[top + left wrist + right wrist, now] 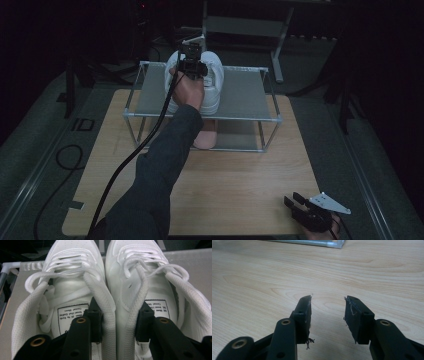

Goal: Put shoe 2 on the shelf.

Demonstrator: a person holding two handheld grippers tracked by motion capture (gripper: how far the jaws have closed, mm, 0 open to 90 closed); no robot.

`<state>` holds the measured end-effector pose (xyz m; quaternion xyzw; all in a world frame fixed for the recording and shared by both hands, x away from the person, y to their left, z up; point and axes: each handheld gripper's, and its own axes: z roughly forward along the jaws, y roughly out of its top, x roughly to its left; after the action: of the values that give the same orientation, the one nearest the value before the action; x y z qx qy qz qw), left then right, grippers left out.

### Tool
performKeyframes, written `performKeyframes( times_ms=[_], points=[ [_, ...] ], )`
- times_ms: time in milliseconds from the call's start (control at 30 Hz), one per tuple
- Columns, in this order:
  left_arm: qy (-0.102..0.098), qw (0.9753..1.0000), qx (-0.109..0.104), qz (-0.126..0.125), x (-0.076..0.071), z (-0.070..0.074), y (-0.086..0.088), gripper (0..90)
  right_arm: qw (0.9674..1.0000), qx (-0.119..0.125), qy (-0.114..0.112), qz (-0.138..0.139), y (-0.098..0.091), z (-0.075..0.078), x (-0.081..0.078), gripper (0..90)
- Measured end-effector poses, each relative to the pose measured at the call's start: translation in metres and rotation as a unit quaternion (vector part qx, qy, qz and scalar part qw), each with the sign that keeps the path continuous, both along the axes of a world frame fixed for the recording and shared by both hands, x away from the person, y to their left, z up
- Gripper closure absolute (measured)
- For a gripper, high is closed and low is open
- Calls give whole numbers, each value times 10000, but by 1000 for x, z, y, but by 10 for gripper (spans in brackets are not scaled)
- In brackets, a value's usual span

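The left gripper (pixel 117 322) has one jaw inside each of the white sneakers (pixel 110 285); the two inner collars, pressed side by side, sit between the fingers (pixel 93 315). Beyond the fingertips the tongues and laces block the way forward. Outside each finger there is open shoe mouth — bounded by the outer collar. The sneakers stand on the top shelf of the rack (pixel 250 95), with bare shelf to their right. Between and ahead of the right gripper (pixel 327 315) fingers lies bare wooden table (pixel 262 277) — the rack's rail crosses far ahead.
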<state>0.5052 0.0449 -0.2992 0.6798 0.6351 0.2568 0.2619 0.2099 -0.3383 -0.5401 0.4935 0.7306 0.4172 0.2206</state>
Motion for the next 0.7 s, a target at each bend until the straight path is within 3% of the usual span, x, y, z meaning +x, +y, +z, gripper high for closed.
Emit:
performKeyframes(
  times_ms=[100, 133, 333, 700],
  points=[
    [23, 9998, -69, -181, -1, 0, 4, 585, 10000, 0, -1, -2, 0, 0, 0, 558],
    [19, 9997, 24, -251, -1, -1, 5, 572, 10000, 2, -2, -1, 0, 0, 0, 558],
    [27, 9986, 33, -525, -4, 0, 9, 509, 10000, -5, -1, 8, 0, 0, 0, 556],
    [-161, 9945, 264, -1004, -16, 3, 19, 499, 10000, -10, -6, 7, 0, 0, 0, 554]
  ],
)
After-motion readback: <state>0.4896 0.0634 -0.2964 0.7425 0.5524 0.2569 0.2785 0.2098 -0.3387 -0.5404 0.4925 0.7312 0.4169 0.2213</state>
